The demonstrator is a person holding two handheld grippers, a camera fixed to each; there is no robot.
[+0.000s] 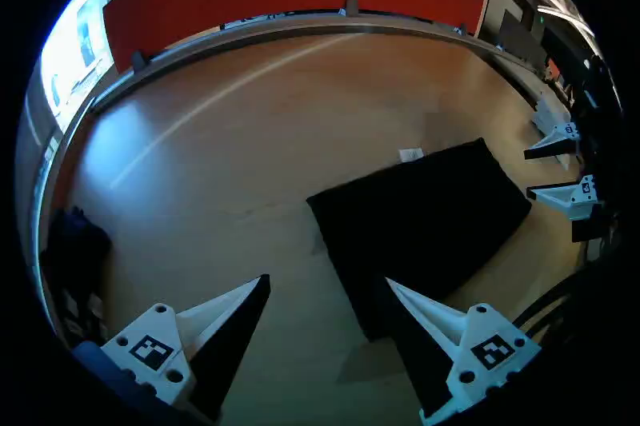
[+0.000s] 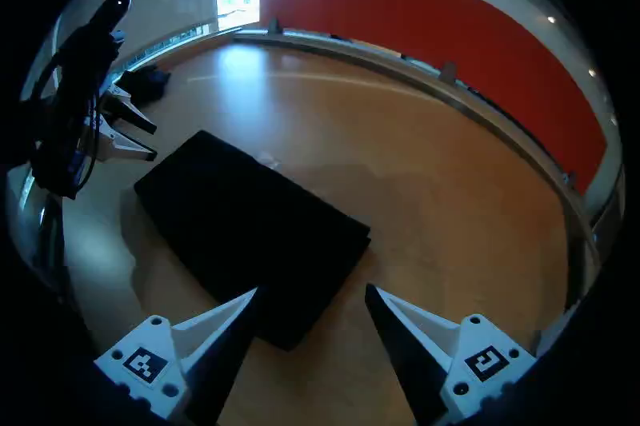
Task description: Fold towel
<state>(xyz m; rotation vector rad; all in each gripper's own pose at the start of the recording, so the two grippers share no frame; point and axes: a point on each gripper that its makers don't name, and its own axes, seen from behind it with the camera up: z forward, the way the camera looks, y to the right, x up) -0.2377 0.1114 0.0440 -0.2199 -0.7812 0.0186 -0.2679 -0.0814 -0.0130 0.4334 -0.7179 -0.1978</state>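
Well, my left gripper (image 1: 328,322) hangs open just above the towel (image 1: 416,218), and my right gripper (image 2: 312,310) gapes empty over its other end, neither touching it. The black towel lies flat mid-table (image 1: 200,186) as a tidy rectangle, so I judge the folding done or nearly. A white tag (image 1: 411,154) at its far edge is too small to read; the square markers (image 1: 152,350) carry no words.

The towel (image 1: 416,214) is black, folded into a flat, smooth rectangle lying on the wooden surface (image 1: 224,154). It sits just ahead and right of the left claw (image 1: 326,280), and ahead and left of the right claw (image 2: 312,288), its near corner reaching between the spread fingers, gripped by neither.
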